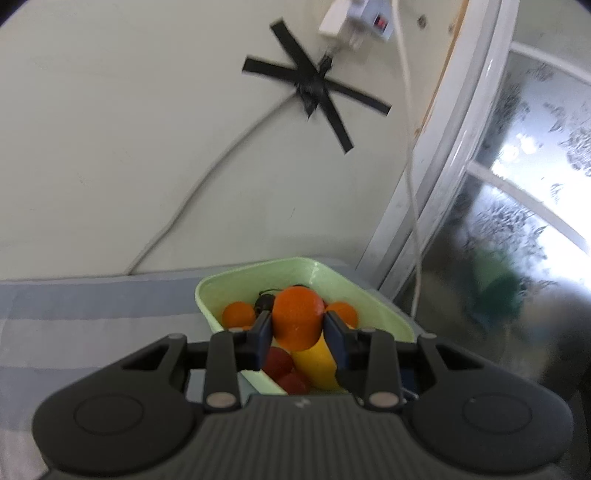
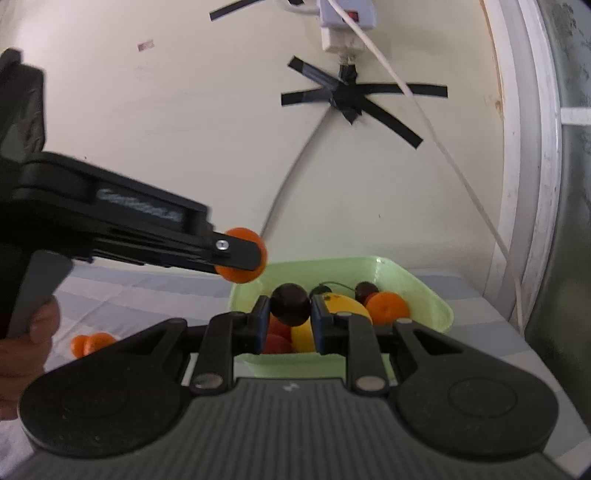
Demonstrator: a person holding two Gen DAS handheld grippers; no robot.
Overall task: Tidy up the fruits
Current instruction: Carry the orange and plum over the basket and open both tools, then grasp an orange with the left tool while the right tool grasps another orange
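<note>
In the left wrist view my left gripper [image 1: 297, 330] is shut on an orange fruit [image 1: 297, 314], held above the near end of a pale green tray [image 1: 332, 275]. The tray holds more oranges [image 1: 238, 314], red fruits [image 1: 279, 363] and a yellow banana [image 1: 317, 363]. Seen from the right wrist, my right gripper [image 2: 290, 319] is shut on a dark round cherry [image 2: 290, 303] over the same tray [image 2: 410, 282]. The left gripper [image 2: 242, 255] with its orange [image 2: 255, 273] hangs to the left, just outside the tray's rim.
Two orange fruits [image 2: 90, 342] lie on the striped cloth [image 2: 147, 295] left of the tray. A hand [image 2: 26, 343] holds the left gripper's handle. Behind is a wall with black tape [image 2: 351, 96], a power strip [image 2: 347, 18] and hanging cables. A window frame [image 1: 436, 177] stands at the right.
</note>
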